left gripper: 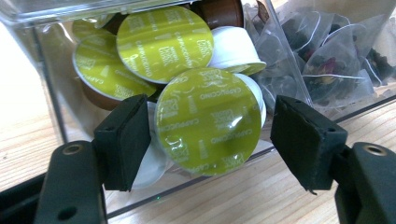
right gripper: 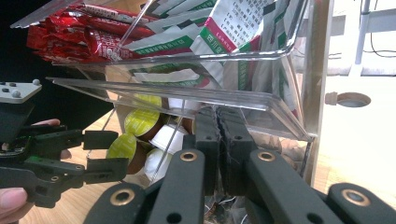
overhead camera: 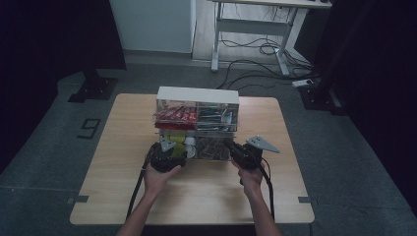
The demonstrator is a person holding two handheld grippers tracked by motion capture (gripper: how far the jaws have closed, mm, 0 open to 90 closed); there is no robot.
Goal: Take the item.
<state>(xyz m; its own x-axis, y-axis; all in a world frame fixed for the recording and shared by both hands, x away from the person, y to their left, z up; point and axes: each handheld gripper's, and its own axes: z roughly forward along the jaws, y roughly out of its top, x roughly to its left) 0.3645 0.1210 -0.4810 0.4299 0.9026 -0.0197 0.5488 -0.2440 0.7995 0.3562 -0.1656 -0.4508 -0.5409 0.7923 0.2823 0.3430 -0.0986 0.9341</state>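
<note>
A clear plastic organizer stands mid-table. Its lower left bin holds coffee capsules with green lids; tea bags fill the bin beside it. My left gripper is open at that bin's mouth, its jaws on either side of one green-lidded capsule without touching it. My right gripper is shut with nothing between its pads. Its tips sit under the raised clear flap of the lower row. The left gripper also appears open in the right gripper view.
The upper bins hold red sachets and green-and-white packets. The wooden table has bare room in front and at both sides. A white desk frame and floor cables lie beyond the table.
</note>
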